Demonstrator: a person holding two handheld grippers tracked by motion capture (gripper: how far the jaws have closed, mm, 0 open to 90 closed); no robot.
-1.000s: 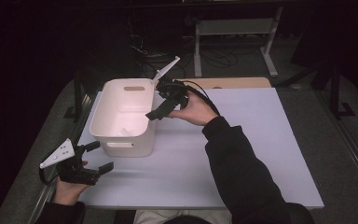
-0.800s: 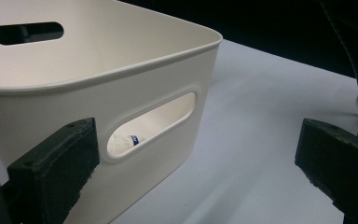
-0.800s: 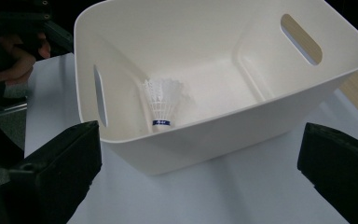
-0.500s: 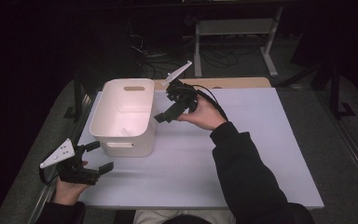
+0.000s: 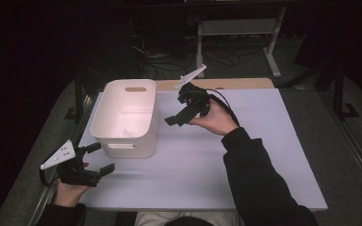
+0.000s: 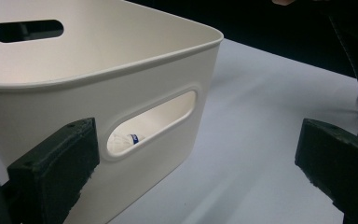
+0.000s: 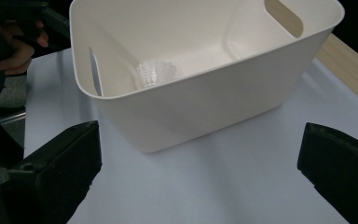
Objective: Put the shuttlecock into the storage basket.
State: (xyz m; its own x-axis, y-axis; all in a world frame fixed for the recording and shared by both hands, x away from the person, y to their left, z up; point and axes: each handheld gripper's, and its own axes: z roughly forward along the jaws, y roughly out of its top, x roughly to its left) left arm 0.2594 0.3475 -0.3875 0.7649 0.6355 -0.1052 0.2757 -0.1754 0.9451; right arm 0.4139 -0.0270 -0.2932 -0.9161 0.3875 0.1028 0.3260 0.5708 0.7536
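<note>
Shuttlecock (image 7: 154,73) in white bin (image 5: 122,141): featherlight, crushable; take its cork end. Right tool (image 5: 181,112) at bin's 3 o'clock and left tool (image 5: 95,159), both jaws apart, empty.

High cam looks down from above the table's near side. Left gripper cam sits low & close by the white bin (image 6: 121,70), at 7 o'clock. Right gripper cam looks down on that bin (image 7: 205,93) from 3 o'clock.
</note>
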